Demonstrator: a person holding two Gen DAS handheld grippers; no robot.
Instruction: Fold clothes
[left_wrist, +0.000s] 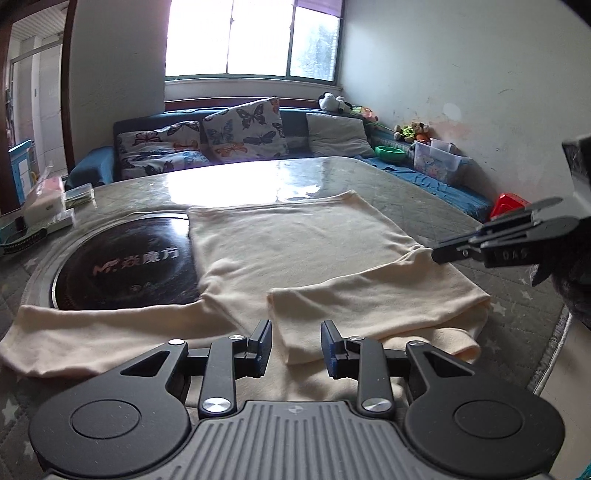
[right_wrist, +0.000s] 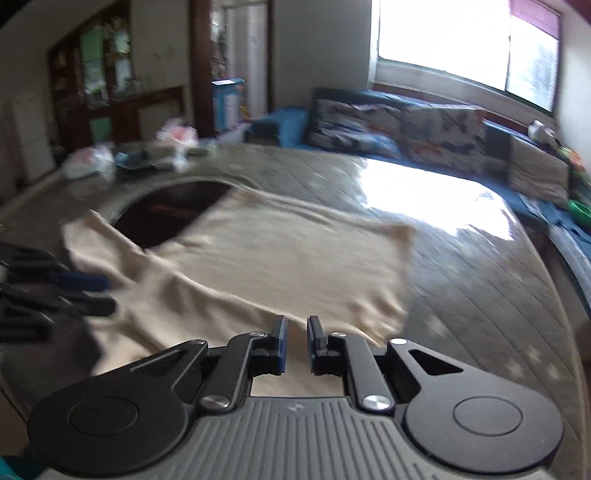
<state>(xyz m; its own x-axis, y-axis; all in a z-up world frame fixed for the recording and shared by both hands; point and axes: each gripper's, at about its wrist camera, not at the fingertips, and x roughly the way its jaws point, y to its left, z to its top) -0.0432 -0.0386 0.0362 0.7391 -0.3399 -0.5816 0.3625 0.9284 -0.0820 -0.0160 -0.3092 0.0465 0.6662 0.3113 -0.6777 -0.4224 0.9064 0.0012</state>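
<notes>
A cream long-sleeved top (left_wrist: 295, 240) lies flat on the table; it also shows in the right wrist view (right_wrist: 288, 258). Its right sleeve (left_wrist: 369, 302) is folded across the body. Its left sleeve (left_wrist: 92, 332) stretches out to the left. My left gripper (left_wrist: 296, 349) is open and empty, low over the near edge of the top. My right gripper (right_wrist: 296, 343) is open with a narrow gap, empty, above the top's right side. It also shows in the left wrist view (left_wrist: 443, 254), by the folded side edge. The right wrist view is blurred.
A round black induction cooktop (left_wrist: 125, 266) is set into the table, partly under the top. Tissue packs and small boxes (left_wrist: 48, 206) sit at the table's far left. A blue sofa with butterfly cushions (left_wrist: 240, 129) runs behind the table.
</notes>
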